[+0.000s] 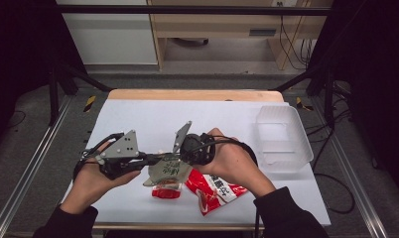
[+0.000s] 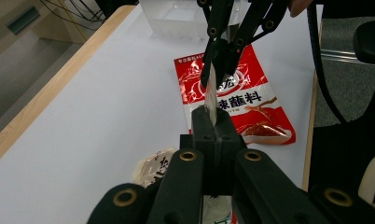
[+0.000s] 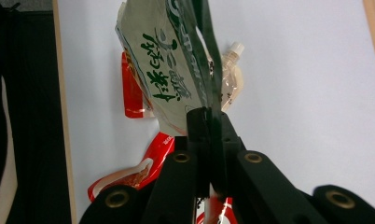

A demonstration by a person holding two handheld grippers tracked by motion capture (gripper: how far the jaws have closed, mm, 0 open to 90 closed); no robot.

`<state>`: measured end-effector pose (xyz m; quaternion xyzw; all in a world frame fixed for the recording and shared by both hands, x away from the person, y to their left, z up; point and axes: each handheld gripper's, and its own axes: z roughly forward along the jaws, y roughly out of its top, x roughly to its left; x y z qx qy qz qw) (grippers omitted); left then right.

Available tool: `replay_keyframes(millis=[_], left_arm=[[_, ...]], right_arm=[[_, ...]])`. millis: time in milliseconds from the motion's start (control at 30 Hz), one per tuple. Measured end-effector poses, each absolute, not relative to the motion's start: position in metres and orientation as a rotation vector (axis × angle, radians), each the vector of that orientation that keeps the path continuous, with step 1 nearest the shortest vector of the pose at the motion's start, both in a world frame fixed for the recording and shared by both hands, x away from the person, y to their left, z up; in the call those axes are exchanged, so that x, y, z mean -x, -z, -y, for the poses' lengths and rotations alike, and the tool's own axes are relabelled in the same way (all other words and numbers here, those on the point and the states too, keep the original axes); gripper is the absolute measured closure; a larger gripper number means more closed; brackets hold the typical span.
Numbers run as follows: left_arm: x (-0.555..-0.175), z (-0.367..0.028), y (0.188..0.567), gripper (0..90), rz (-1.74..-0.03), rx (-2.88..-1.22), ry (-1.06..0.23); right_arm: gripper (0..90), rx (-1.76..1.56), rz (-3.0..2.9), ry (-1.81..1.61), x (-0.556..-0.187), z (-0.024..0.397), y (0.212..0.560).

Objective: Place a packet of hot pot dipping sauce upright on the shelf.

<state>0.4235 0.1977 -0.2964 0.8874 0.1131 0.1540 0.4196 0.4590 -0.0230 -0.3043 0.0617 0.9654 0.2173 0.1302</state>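
Both grippers hold 1 green-lettered pouch (image 1: 168,168) just above the white table (image 1: 153,124), near its front edge. The left gripper (image 1: 150,159) is clamped on the pouch's left edge, the right gripper (image 1: 183,157) on its right edge. Beneath lie a red sauce packet (image 1: 215,192) and a small red sachet (image 1: 166,192); a clear plastic container (image 1: 283,139) stands well apart at the right.

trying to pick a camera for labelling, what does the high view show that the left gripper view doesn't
High view alone: the person's hands, the left gripper from outside, and the green-lettered face of the held pouch. Left gripper view alone: that pouch edge-on, pinched at both ends, plus the wooden table edge close up. Both: the right gripper, the red sauce packet lying on the white table, and the clear plastic container.
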Motion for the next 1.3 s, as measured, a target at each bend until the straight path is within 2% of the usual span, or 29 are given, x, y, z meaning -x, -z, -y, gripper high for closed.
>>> replay_keyframes(millis=[233, 300, 433, 500, 700, 933, 1133, 1200, 1300], left_arm=[[-0.426, -0.2, 0.296, 90.0, -0.297, -2.19, -0.377], [-0.427, -0.2, 0.296, 87.3, -0.302, -2.176, -0.369], [-0.429, -0.204, 0.297, 71.5, -0.326, -2.137, -0.388], [-0.431, -0.207, 0.299, 54.5, -0.346, -2.118, -0.419], [-0.435, -0.223, 0.317, 30.2, -0.45, -2.028, -0.457], [-0.431, -0.253, 0.359, 14.8, -0.585, -1.961, -0.457], [-0.429, -0.272, 0.388, 9.3, -0.684, -1.972, -0.492], [-0.431, -0.277, 0.395, 5.0, -0.725, -1.952, -0.504], [-0.433, -0.286, 0.403, 4.8, -0.773, -1.927, -0.532]], right_arm=[[90.0, -0.163, -2.773, -0.62, -0.46, 0.024, 0.296], [90.0, -0.162, -2.757, -0.603, -0.46, 0.024, 0.292], [90.0, -0.159, -2.743, -0.566, -0.463, 0.027, 0.286], [90.0, -0.164, -2.738, -0.552, -0.466, 0.029, 0.283], [90.0, -0.176, -2.734, -0.526, -0.479, 0.038, 0.279], [90.0, -0.203, -2.711, -0.505, -0.493, 0.056, 0.268], [90.0, -0.237, -2.682, -0.497, -0.499, 0.071, 0.252], [90.0, -0.246, -2.666, -0.502, -0.5, 0.075, 0.246], [90.0, -0.254, -2.653, -0.508, -0.5, 0.082, 0.239]])
